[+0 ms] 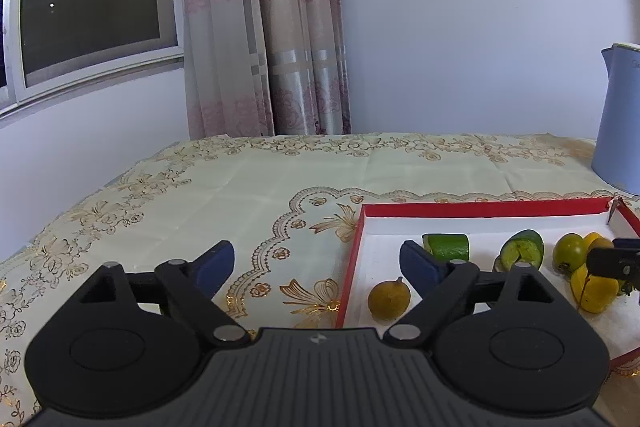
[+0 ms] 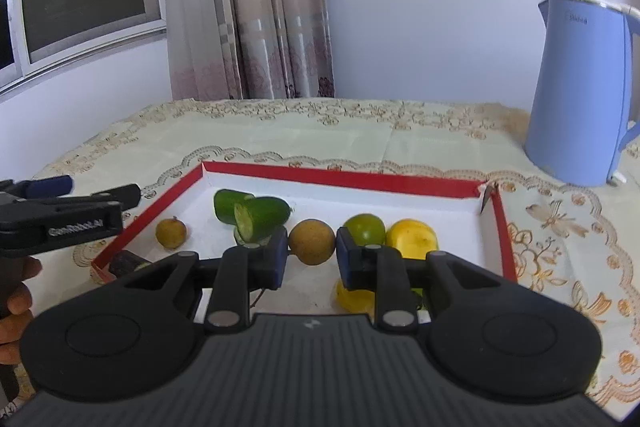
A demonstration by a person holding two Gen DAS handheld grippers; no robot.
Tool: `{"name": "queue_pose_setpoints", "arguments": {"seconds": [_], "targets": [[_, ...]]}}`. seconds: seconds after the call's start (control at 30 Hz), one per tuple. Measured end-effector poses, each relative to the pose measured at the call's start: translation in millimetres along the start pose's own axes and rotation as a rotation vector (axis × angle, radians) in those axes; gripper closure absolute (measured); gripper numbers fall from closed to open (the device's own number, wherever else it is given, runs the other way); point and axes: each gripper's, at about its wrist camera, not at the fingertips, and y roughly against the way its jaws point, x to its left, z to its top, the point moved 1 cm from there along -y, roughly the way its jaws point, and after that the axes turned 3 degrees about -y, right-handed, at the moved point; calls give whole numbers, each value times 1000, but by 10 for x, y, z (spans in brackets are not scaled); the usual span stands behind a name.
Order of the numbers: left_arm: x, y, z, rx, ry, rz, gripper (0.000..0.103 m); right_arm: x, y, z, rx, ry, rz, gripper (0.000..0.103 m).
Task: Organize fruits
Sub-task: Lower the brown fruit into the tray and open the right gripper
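A white tray with a red rim (image 2: pixel 340 179) holds the fruit. My right gripper (image 2: pixel 312 255) is shut on a round brown fruit (image 2: pixel 312 241) just above the tray floor. Behind it lie two green cut pieces (image 2: pixel 260 215), a green round fruit (image 2: pixel 366 229) and a yellow fruit (image 2: pixel 412 237). A smaller brown fruit (image 2: pixel 171 233) rests near the tray's left wall. My left gripper (image 1: pixel 318 259) stands open with nothing between its fingers, straddling the tray's left rim (image 1: pixel 352 259). The small brown fruit (image 1: pixel 389 299) lies under its right finger.
A blue electric kettle (image 2: pixel 580 91) stands at the back right of the table, beyond the tray. A floral tablecloth (image 1: pixel 240 187) covers the table. A hand (image 2: pixel 16 307) holds the left gripper at the left edge. A dark object (image 2: pixel 124 263) sits at the tray's near left corner.
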Motion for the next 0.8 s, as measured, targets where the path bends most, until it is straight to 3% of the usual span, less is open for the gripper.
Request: {"name": "queue_pose_setpoints", "arguments": {"seconds": [0.43,0.57,0.8], "targets": [[-42,-1,-6,-1,-20,7,12,-25,-123,-49,14,10,-29,77],[-42,3,-11,-4,-21,10,12,-18,-121,-57,12,15,-26,67],[-29,8,-11,-1,-19,5,12,-29,-67,-64,-3,14,-29,60]]}}
